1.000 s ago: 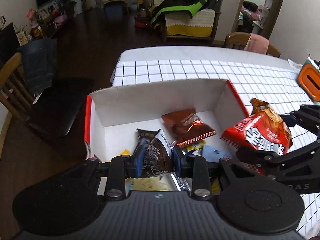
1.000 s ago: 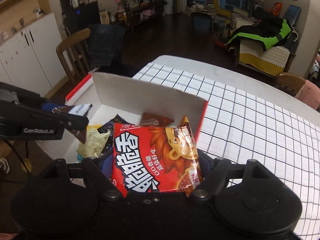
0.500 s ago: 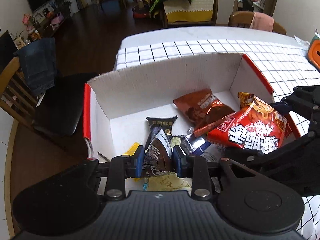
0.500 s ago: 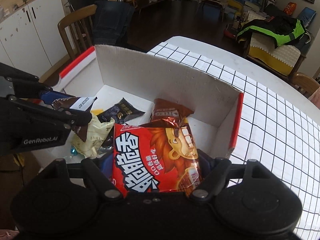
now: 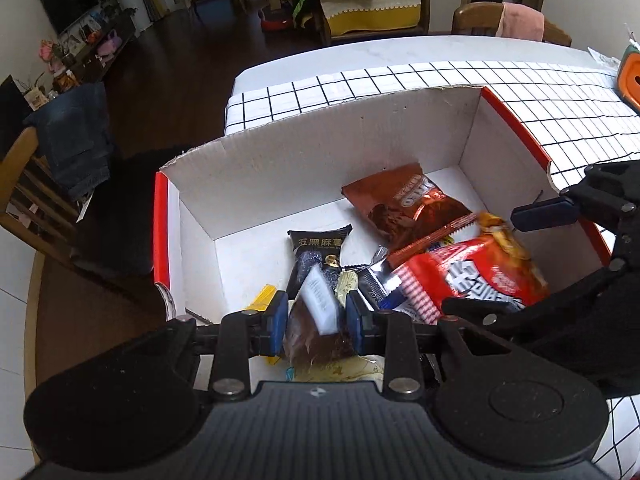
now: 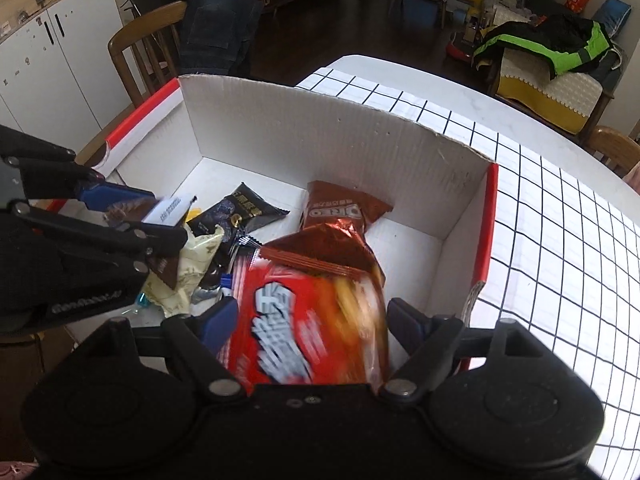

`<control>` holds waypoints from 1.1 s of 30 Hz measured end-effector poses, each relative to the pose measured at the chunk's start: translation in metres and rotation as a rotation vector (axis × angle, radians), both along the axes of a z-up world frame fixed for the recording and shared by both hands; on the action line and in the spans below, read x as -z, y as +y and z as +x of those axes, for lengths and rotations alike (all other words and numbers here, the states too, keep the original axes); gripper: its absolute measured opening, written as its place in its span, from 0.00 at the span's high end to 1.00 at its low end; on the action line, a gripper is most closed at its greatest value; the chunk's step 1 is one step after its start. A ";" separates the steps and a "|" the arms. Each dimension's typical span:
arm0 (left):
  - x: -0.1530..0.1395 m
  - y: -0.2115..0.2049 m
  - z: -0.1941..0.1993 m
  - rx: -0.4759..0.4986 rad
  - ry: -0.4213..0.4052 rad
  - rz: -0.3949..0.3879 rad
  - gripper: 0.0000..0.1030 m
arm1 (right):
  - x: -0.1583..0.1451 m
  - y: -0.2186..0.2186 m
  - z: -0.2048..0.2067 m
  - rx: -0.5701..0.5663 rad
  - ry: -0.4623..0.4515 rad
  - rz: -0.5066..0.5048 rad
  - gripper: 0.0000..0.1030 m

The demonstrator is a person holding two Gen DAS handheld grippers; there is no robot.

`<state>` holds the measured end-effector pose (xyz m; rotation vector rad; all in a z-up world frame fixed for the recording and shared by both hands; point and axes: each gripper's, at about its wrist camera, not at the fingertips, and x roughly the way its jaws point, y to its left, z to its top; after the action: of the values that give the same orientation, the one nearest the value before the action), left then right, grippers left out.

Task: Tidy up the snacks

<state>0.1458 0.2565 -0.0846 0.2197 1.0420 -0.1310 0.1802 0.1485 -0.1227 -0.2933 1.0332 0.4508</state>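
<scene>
Both grippers have sunk into the white box (image 5: 320, 168) since a second ago, so both snacks are now at drop height. At lower centre of the left wrist view, the left gripper (image 5: 317, 322) stays clamped narrow on a brown packet (image 5: 316, 336) above the pile. At lower centre of the right wrist view, the right gripper (image 6: 312, 320) stands wide, its pads clear of the blurred red bag (image 6: 316, 320), which seems to be falling onto the brown cookie bag (image 6: 336, 216).

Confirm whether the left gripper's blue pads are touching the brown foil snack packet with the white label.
Touching. The left wrist view shows the left gripper with both blue pads pressed against the sides of the brown foil snack packet, no gap either side.
</scene>
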 end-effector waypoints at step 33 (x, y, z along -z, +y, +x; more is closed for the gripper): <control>-0.057 0.005 -0.062 -0.011 -0.186 -0.202 0.18 | -0.076 -0.055 -0.063 0.103 -0.109 0.236 0.00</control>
<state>0.0834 0.2612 -0.0273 0.0418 0.8381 -0.2003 0.1173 0.0940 -0.0462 -0.0528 0.8742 0.4543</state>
